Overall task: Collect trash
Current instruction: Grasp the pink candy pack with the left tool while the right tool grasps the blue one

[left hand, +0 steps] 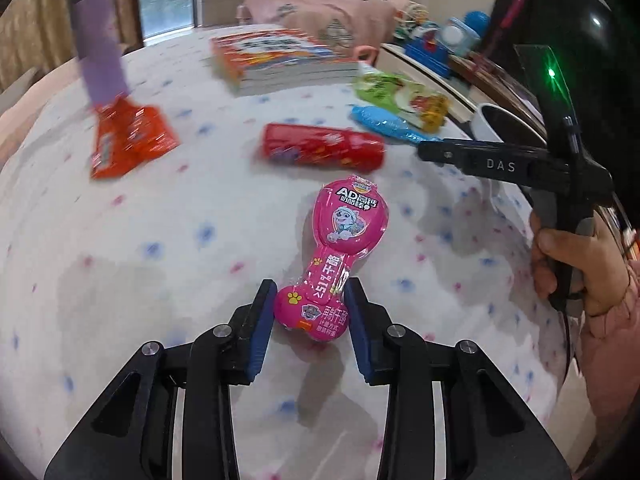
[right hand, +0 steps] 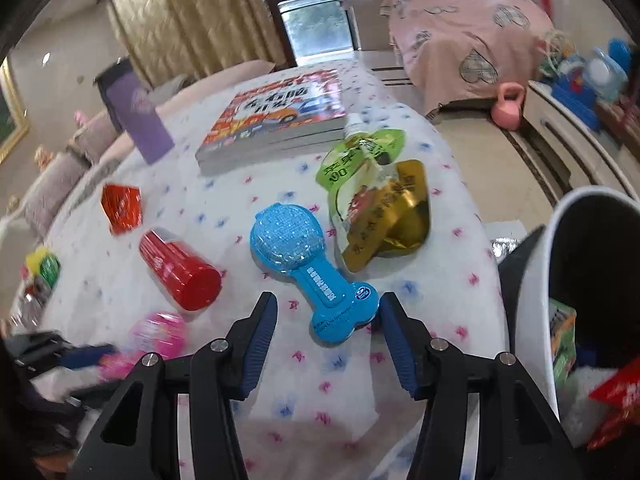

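Gripping pink packet (left hand: pixel 335 256) — left gripper (left hand: pixel 310 286)

Cup (right hand: pixel 180 270) left of wrapper (right hand: pixel 316 264), book (right hand: pixel 280 112) behind.

Two bone-shaped snack packs lie on the table: a pink pack (left hand: pixel 344 256) at lower centre and a blue pack (right hand: pixel 308 264) at centre. There is one red cup (right hand: pixel 180 272), one red wrapper (right hand: pixel 122 208), one green-and-gold pouch (right hand: pixel 376 200), one stack of books (right hand: pixel 280 116), one purple tumbler (right hand: pixel 136 116) and one white bin (right hand: pixel 560 248) at the right edge.
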A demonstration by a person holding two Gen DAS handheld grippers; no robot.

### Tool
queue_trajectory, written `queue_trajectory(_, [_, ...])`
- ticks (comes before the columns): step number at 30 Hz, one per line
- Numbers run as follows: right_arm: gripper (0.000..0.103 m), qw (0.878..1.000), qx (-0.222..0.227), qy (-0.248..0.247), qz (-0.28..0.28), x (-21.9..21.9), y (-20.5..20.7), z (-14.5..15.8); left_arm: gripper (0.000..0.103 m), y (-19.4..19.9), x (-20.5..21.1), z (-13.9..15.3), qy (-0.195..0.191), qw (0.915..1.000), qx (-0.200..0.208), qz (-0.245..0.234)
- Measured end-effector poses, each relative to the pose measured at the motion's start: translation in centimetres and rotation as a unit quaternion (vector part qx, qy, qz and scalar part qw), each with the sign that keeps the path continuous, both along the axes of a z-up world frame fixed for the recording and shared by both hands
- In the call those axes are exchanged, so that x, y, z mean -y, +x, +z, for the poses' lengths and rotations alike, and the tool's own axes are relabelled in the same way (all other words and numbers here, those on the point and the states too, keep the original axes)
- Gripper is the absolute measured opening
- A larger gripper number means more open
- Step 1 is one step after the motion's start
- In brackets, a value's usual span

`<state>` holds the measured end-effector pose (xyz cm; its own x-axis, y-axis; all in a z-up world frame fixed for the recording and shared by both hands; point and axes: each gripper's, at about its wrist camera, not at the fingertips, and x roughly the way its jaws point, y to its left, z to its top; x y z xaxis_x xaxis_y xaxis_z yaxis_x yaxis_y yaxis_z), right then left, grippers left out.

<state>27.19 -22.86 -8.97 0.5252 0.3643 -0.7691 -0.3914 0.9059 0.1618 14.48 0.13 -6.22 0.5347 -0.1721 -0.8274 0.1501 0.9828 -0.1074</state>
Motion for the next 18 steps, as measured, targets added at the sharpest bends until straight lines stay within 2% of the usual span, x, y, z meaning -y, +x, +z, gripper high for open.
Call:
queue_trajectory(2, [0.035, 1.0, 0.005, -0.021, 0.005, -0.5, -0.2, 0.0, 0.034, -0.4, -0.2, -0.2, -0.005, 1.0, -0.004, 0.006])
queue_trajectory(4, [0.035, 1.0, 0.004, -0.023, 0.005, -0.5, -0.7, 0.0, 0.035, -0.4, -0.1, -0.4, -0.011, 0.9998, -0.006, 0.012])
queue_trajectory(6, [0.034, 1.0, 0.0, -0.014, 0.003, -0.2, -1.6, 0.2, 0.053, -0.1, 0.0, -0.3, -0.01, 0.9998, -0.006, 0.019])
queue_trajectory(7, [0.034, 1.0, -0.006, -0.006, 0.003, 0.1, -2.3, 0.3, 0.056, -0.1, 0.0, -0.2, -0.011, 0.9997, -0.001, 0.02])
queue_trajectory(9, [0.035, 1.0, -0.02, 0.011, 0.0, 0.7, -4.0, 0.4, 0.071, -0.1, 0.2, -0.1, -0.006, 0.9998, 0.003, 0.018])
queue_trajectory(12, [0.042, 0.999, -0.044, 0.027, -0.001, 1.7, -6.5, 0.5, 0.071, 0.2, 0.5, -0.3, -0.001, 0.9999, 0.003, 0.012])
queue_trajectory(13, [0.053, 0.999, -0.045, 0.03, -0.004, 1.9, -6.9, 0.5, 0.071, 0.3, 0.6, -0.3, 0.0, 0.9999, 0.004, 0.01])
queue_trajectory(14, [0.059, 0.999, -0.037, 0.03, -0.008, 2.1, -7.4, 0.8, 0.071, 0.4, 0.8, -0.4, 0.002, 1.0, 0.006, 0.007])
queue_trajectory(17, [0.059, 1.0, -0.013, 0.009, -0.006, 1.6, -7.3, 1.5, 0.07, 0.7, 1.1, -0.9, 0.008, 0.9999, 0.004, 0.004])
queue_trajectory(18, [0.059, 1.0, -0.011, 0.008, -0.001, 1.3, -6.9, 1.6, 0.065, 0.7, 1.3, -0.9, 0.013, 0.9999, 0.009, 0.002])
